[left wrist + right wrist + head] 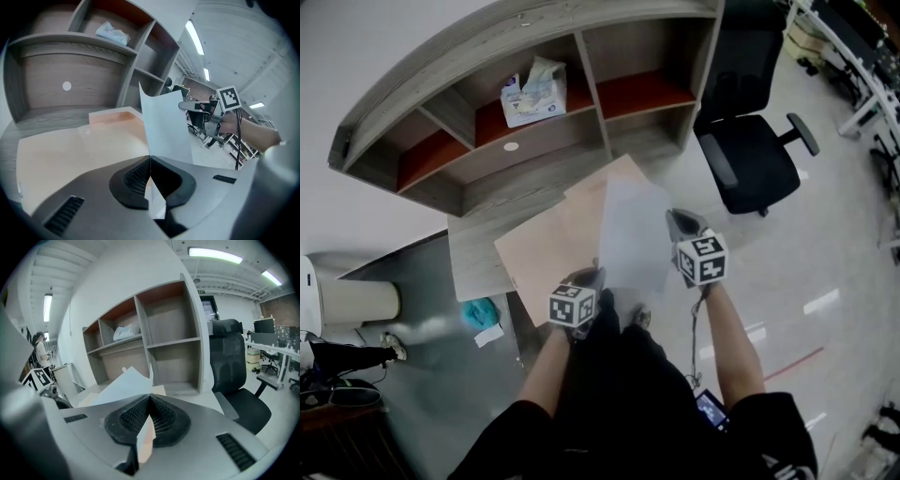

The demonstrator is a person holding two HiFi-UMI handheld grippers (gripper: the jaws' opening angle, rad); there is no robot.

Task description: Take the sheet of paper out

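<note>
A white sheet of paper point(633, 234) hangs in the air above a tan folder point(548, 248) that lies on the wooden desk point(478, 267). My left gripper point(587, 278) is shut on the sheet's near left corner. My right gripper point(674, 217) is shut on its right edge. In the left gripper view the sheet point(164, 126) rises from the closed jaws of the left gripper point(150, 161), with the folder point(75, 150) below and the right gripper point(193, 106) beyond. In the right gripper view the paper point(119, 386) runs left from the pinched jaws of the right gripper point(150, 398).
A wooden shelf unit point(534, 159) stands at the back of the desk with a tissue pack point(532, 94) in one compartment. A black office chair point(755, 159) is to the right. On the floor to the left are a white cylinder point(356, 302) and a teal cloth point(480, 311).
</note>
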